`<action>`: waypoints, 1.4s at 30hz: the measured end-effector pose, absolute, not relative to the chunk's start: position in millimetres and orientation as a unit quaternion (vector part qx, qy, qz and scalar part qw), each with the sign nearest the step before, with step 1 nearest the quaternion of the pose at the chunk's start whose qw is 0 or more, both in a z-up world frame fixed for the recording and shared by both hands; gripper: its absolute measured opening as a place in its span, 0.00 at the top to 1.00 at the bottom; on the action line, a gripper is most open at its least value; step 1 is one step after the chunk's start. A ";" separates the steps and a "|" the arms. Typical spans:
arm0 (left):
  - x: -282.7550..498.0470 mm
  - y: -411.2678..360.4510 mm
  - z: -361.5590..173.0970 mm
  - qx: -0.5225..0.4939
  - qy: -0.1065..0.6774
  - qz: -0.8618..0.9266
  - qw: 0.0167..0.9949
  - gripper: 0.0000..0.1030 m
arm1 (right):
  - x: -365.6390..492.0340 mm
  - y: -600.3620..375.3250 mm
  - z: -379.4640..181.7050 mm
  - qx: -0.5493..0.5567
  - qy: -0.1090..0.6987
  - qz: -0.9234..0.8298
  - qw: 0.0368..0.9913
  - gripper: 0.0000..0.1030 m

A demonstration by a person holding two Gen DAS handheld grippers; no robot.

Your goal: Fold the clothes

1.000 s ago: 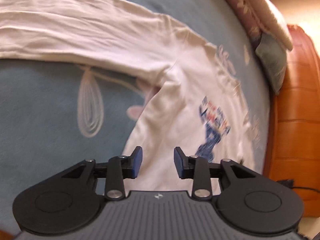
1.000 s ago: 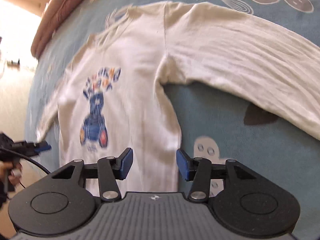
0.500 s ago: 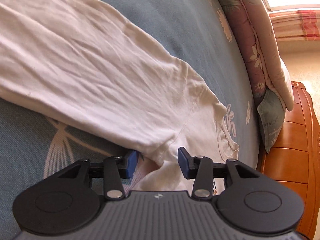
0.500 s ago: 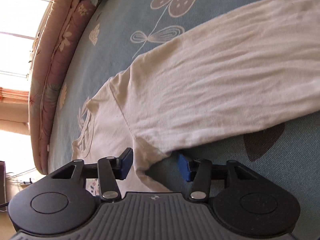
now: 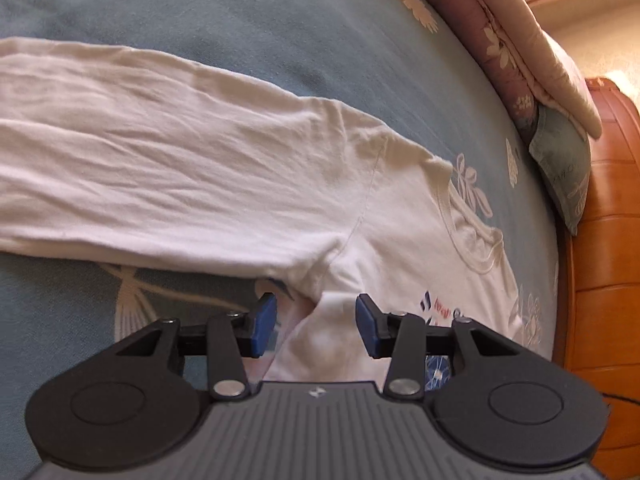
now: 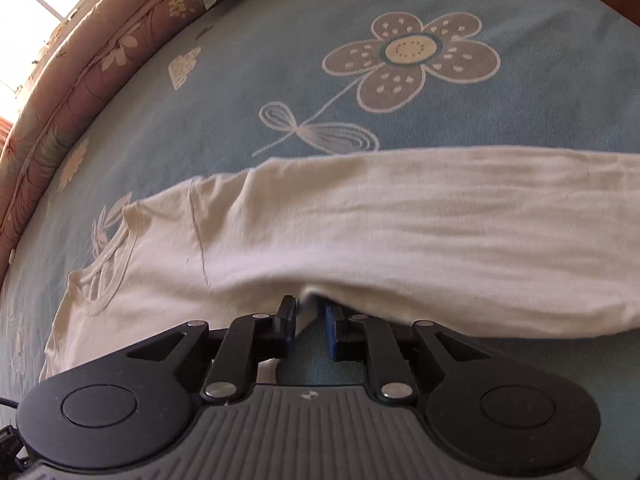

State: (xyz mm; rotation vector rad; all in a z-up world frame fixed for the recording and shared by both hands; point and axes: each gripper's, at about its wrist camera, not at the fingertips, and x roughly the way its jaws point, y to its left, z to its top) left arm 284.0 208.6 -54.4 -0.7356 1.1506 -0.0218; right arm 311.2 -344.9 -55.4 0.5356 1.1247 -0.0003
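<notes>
A white long-sleeved shirt [image 5: 248, 184] lies flat on the blue flowered bedspread [image 5: 240, 20]. The left gripper [image 5: 316, 326] hovers at its left armpit, jaws spread around a fabric fold. The right gripper [image 6: 311, 328], at the right armpit, is closing its jaws on the sleeve's underside edge.

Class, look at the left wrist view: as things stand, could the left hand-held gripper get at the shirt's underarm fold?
Probably yes. The left hand-held gripper stands open right at the white shirt, with the underarm fabric bunched between its blue pads and nothing lying over it on the blue bedspread. Whether the pads touch cloth yet is unclear.
</notes>
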 end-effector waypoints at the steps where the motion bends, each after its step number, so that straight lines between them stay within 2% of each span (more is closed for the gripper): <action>1: 278.5 201.6 -44.3 -0.310 0.534 -0.018 0.786 0.58 | 300.6 -337.2 -48.4 0.228 0.529 0.013 0.818 0.79; 5: 269.7 157.3 -19.1 -0.187 0.538 -0.093 0.817 0.58 | 269.5 -289.8 -27.7 0.115 0.518 0.106 0.841 0.74; 9: 271.4 112.8 -32.8 -0.099 0.559 -0.164 0.806 0.58 | 263.4 -231.1 -41.1 0.002 0.517 0.195 0.834 0.74; 12: 256.0 97.7 -51.9 -0.049 0.587 -0.176 0.788 0.58 | 249.5 -223.9 -58.0 -0.061 0.525 0.220 0.820 0.73; 15: 212.6 114.4 -55.8 -0.050 0.605 -0.178 0.774 0.54 | 226.4 -251.4 -57.0 -0.063 0.554 0.217 0.802 0.72; 18: 190.2 122.7 -49.9 -0.049 0.638 -0.170 0.749 0.55 | 207.4 -276.9 -51.3 -0.069 0.584 0.197 0.784 0.69; 19: 188.1 122.9 -47.2 -0.047 0.646 -0.167 0.744 0.57 | 204.8 -279.8 -48.5 -0.079 0.592 0.188 0.780 0.64; 24: 214.0 98.7 -36.0 -0.037 0.598 -0.206 0.774 0.57 | 216.5 -256.1 -21.3 -0.099 0.524 0.228 0.815 0.62; 28: 238.9 87.7 -44.8 -0.017 0.583 -0.210 0.785 0.57 | 244.7 -216.4 -30.5 -0.110 0.479 0.264 0.830 0.62; 30: 248.8 89.4 -50.8 -0.010 0.585 -0.206 0.785 0.54 | 265.6 -217.6 -42.4 -0.102 0.481 0.244 0.836 0.62; 32: 254.1 94.1 -55.4 -0.004 0.585 -0.202 0.785 0.57 | 276.9 -239.1 -55.2 -0.079 0.496 0.229 0.833 0.60; 34: 240.3 110.4 -53.6 0.002 0.584 -0.199 0.787 0.57 | 278.5 -259.7 -58.3 -0.072 0.499 0.230 0.832 0.60; 37: 223.2 111.2 -44.3 0.025 0.596 -0.196 0.778 0.58 | 269.1 -259.3 -48.6 -0.126 0.505 0.226 0.823 0.57; 42: 176.0 71.2 -41.6 0.102 0.580 -0.292 0.753 0.58 | 211.2 -219.3 -27.5 -0.182 0.476 0.364 0.780 0.57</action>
